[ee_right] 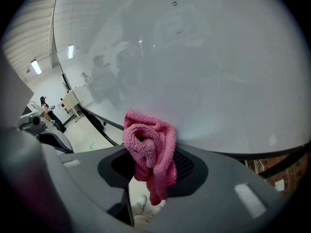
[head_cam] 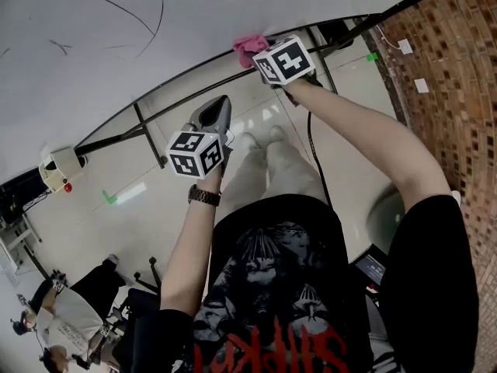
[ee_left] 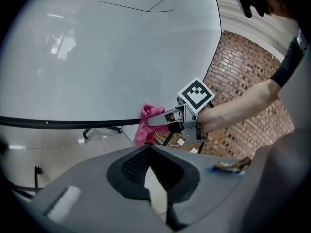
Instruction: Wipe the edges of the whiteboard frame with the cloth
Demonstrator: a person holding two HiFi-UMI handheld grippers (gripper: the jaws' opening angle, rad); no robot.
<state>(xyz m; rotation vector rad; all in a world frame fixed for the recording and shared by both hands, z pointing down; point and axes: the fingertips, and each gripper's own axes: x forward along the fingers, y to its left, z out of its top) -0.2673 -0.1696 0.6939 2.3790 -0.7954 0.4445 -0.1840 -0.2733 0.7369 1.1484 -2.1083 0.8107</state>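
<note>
Wiping under way: the fingers of my right gripper (ee_left: 158, 119) are clamped on the pink cloth (ee_right: 148, 149), pressed to the whiteboard frame (ee_left: 73, 124) at its bottom edge. My left gripper (ee_left: 150, 152) hangs below, fingers closed on nothing. Best, I judge: firm, even strokes along the dark strip.

A glossy, pale tiled floor (head_cam: 140, 231) fills the middle of the head view, with ceiling lights mirrored in it. The black metal legs (head_cam: 140, 127) of the stand under the large white whiteboard (head_cam: 116, 53) rest on it at centre left. A short green tape mark (head_cam: 112, 198) is stuck to the tiles at left, and another green mark (head_cam: 373, 56) at upper right. A pair of white shoes (head_cam: 262, 137) stands on the floor at centre, with a thin black cable (head_cam: 311, 142) just to their right.
</note>
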